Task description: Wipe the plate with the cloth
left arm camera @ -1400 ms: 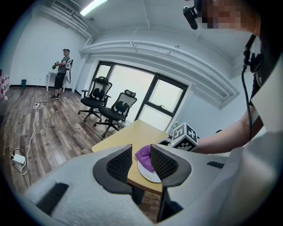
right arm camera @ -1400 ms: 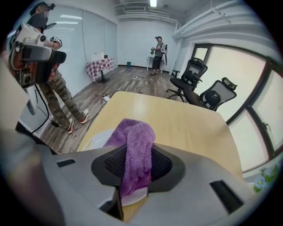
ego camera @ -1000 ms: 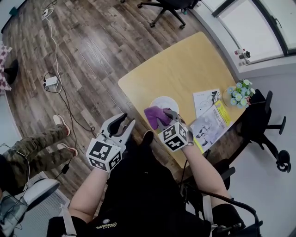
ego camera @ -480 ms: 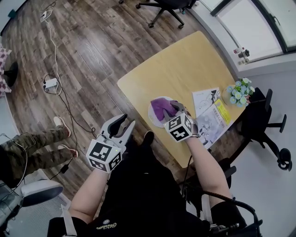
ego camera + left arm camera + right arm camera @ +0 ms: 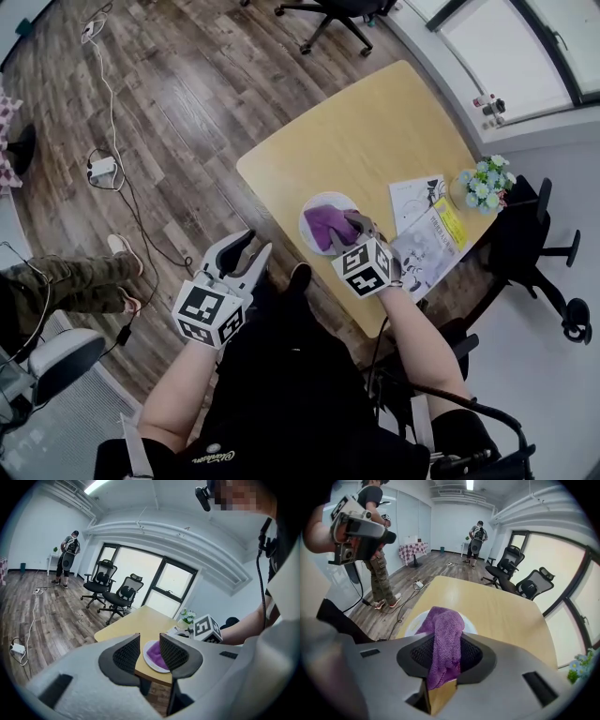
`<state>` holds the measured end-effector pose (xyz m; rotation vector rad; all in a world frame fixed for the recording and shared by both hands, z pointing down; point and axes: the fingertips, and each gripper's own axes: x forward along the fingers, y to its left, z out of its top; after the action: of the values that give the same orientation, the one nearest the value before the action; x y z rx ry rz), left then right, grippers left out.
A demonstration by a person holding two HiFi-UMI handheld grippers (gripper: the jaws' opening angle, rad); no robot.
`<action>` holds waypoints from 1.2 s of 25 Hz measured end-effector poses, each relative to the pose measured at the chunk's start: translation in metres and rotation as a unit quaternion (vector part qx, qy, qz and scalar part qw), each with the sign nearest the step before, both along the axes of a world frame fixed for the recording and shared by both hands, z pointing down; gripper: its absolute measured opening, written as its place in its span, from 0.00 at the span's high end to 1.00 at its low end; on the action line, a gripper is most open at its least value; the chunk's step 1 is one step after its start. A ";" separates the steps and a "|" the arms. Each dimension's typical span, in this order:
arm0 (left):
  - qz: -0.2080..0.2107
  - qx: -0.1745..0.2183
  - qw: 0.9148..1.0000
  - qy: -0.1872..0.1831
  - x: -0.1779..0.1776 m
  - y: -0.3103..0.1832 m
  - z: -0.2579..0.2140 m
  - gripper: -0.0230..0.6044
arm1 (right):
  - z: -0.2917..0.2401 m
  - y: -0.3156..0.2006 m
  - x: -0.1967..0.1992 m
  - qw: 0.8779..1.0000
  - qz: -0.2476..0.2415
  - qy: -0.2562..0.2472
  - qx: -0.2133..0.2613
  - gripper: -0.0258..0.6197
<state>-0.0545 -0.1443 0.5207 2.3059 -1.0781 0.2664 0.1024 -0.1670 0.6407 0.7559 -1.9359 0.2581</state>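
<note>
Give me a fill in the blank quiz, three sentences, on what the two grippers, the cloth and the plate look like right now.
1. The right gripper is shut on a ___ cloth.
2. The cloth rests on a ___ plate on the wooden table.
3. The left gripper holds ___ between its open jaws.
Missing words: purple; white; nothing.

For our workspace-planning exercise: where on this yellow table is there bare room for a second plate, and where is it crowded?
Bare: the wide stretch of table beyond the plate, out to its far edges. Crowded: the right side, with papers and flowers, and the near edge, taken by the plate, cloth and right gripper.
</note>
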 end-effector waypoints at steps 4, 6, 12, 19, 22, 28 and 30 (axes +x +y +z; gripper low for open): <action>0.006 0.001 1.000 0.002 0.003 -0.001 -0.001 0.76 | 0.000 0.038 -0.008 1.000 -0.014 -0.012 -0.016 0.80; 0.009 0.000 1.000 0.002 0.006 0.000 0.000 0.76 | 0.004 0.047 -0.008 1.000 -0.015 -0.013 -0.021 0.80; 0.013 0.004 1.000 0.002 0.008 0.004 0.002 0.76 | 0.008 0.020 0.012 1.000 0.012 0.001 -0.003 0.80; 0.004 0.002 1.000 -0.004 0.002 0.004 0.003 0.76 | 0.002 -0.037 0.052 0.998 0.054 0.030 0.025 0.80; 0.002 -0.001 1.000 -0.004 0.002 0.005 0.003 0.76 | 0.001 -0.036 0.053 0.998 0.052 0.031 0.026 0.80; 0.008 -0.001 1.000 -0.004 0.008 0.005 0.001 0.76 | 0.003 -0.002 0.043 0.999 0.039 0.021 0.011 0.80; 0.011 -0.001 1.000 -0.003 0.010 0.004 -0.001 0.76 | 0.003 0.011 0.040 0.999 0.036 0.016 0.008 0.80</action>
<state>-0.0446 -0.1404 0.5200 2.3188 -1.0552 0.2823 0.1428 -0.1559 0.6437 0.8356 -1.8847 0.2734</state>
